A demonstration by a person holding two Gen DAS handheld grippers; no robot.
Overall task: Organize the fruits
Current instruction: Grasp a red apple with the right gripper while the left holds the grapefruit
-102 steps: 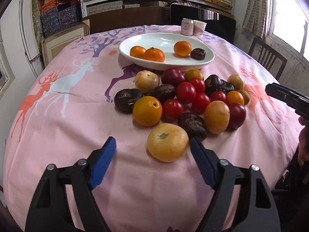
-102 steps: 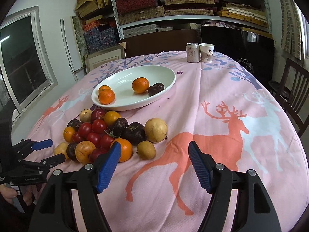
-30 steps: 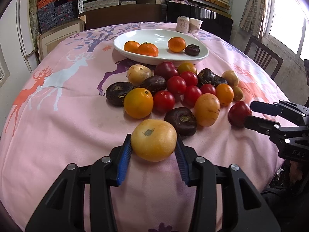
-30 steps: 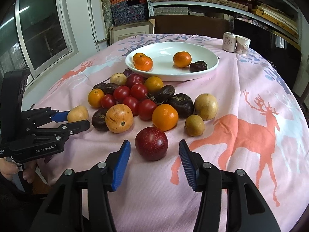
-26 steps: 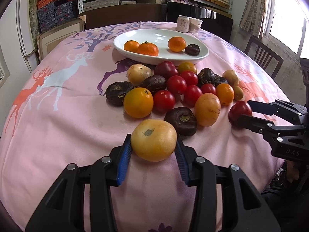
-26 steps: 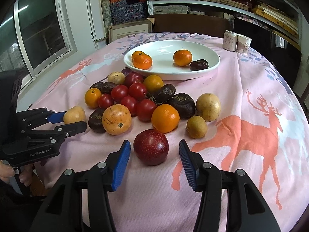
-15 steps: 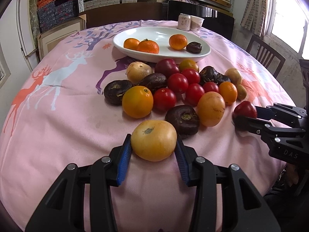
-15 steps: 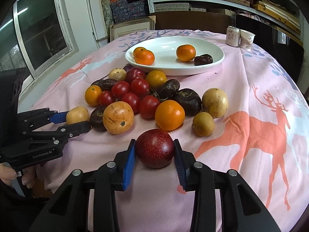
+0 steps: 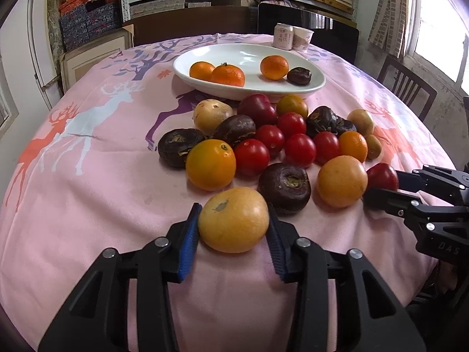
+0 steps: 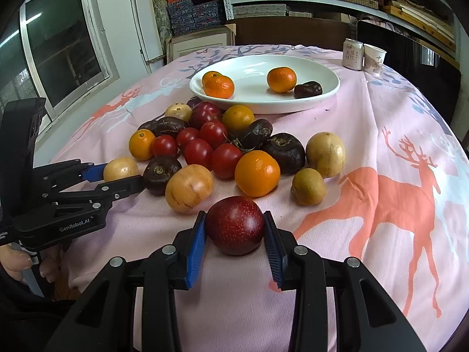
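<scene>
Pink tablecloth (image 10: 366, 135) bare rightward (fruit pile (image 10: 222, 143) left), right claw (image 10: 234, 228) gripping plum (image 10: 234, 225)

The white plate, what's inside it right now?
The white plate holds three oranges and one dark fruit. One orange sits partly hidden behind another.

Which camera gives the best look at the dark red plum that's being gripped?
The right wrist view. The dark red plum sits centred and close between the right gripper's blue pads, its speckled skin clear. In the left wrist view it is small at the right edge, partly hidden behind a yellow-orange fruit.
</scene>
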